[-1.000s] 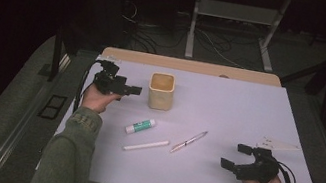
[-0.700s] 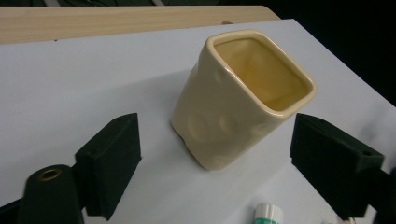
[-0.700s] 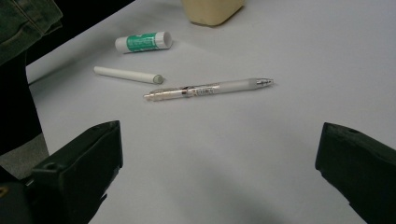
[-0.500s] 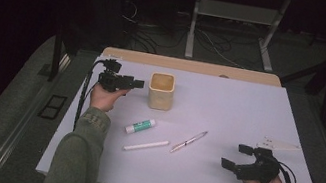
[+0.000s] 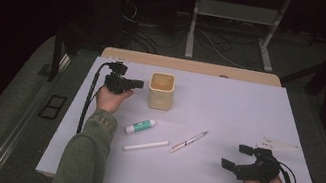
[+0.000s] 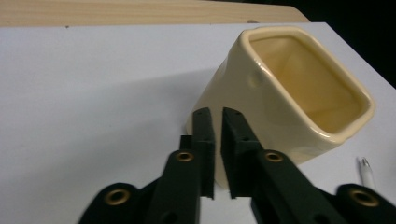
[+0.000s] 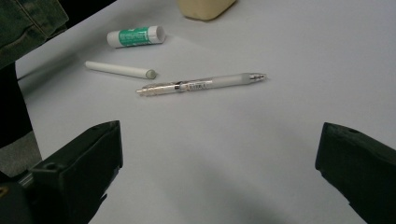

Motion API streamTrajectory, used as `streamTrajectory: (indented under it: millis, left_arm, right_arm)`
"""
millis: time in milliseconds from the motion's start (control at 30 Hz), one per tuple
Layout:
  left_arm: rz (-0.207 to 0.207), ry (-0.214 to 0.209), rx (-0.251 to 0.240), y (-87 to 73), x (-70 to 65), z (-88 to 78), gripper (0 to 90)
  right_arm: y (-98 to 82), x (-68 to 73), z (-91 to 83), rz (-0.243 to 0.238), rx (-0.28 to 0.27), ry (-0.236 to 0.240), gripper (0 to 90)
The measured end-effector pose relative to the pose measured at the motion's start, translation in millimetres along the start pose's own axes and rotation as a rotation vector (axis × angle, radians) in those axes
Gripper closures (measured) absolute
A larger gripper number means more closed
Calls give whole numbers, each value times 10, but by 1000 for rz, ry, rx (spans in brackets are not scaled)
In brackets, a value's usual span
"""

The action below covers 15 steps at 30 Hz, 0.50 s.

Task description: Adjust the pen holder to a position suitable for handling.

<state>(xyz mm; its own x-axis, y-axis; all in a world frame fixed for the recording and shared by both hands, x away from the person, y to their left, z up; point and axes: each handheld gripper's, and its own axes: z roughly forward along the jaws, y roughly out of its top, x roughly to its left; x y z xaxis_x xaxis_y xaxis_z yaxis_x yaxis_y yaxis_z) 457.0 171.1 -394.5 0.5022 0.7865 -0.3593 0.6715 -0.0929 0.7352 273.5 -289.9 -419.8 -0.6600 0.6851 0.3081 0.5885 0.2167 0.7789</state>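
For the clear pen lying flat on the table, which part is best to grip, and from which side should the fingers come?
Grip the clear pen near the middle of its barrel, coming down from above with the fingers across its width. It lies flat and alone, apart from the white stick, so its long sides are free. The open right gripper looks nearest.

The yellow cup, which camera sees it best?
The left gripper view: the cup looms close, its hollow inside visible. The high view shows it small and whole on the table; the right gripper view catches just its bottom edge.
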Motion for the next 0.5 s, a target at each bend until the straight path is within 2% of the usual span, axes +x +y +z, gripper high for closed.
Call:
streamTrajectory:
  millis: [100, 233, 500]
  left_arm:
    - [-9, 1, 19, -9, 5, 32, 886]
    - [-16, 1, 64, -33, 7, 95, 886]
    - [-53, -19, 89, -71, 3, 230, 887]
  right_arm:
    - [1, 0, -1, -2, 0, 0, 4]
    - [1, 2, 0, -3, 1, 1, 4]
    - [1, 6, 1, -3, 3, 0, 4]
